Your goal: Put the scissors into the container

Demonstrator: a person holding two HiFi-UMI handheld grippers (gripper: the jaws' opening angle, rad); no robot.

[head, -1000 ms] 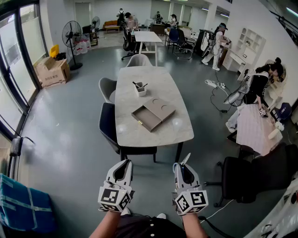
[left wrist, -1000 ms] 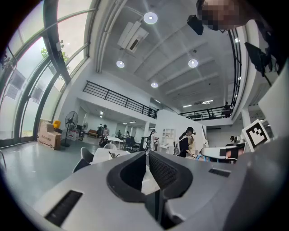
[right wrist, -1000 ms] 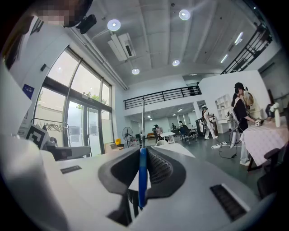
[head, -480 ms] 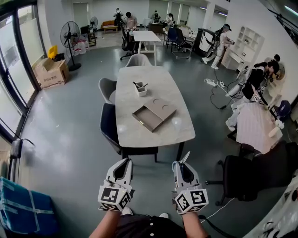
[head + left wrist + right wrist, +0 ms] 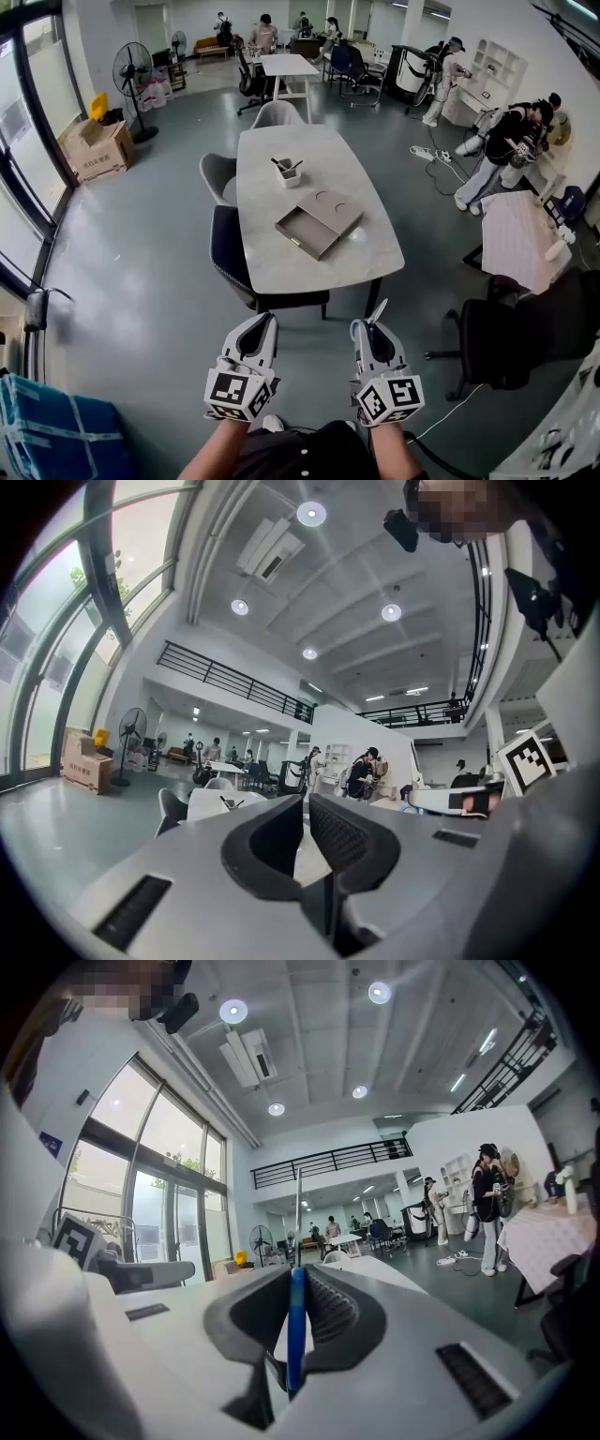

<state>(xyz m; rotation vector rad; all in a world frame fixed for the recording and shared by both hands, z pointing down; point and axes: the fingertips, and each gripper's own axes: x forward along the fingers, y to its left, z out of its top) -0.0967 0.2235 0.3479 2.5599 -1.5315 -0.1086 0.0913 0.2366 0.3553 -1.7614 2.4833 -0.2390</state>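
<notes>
1. Scissors (image 5: 296, 1335) pinched between right gripper (image 5: 298, 1283) jaws, blade poking up past the tips.
2. Left gripper (image 5: 306, 813) jaws pressed nearly together, nothing between.
3. Container (image 5: 289, 175) well ahead of both jaws, on table (image 5: 272, 262).

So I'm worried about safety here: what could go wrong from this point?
The scissors sit thin and edge-on in the right gripper, blade pointing out, so they may twist or slip. The container is small and already holds dark items, so the blade might snag or tip it.
</notes>
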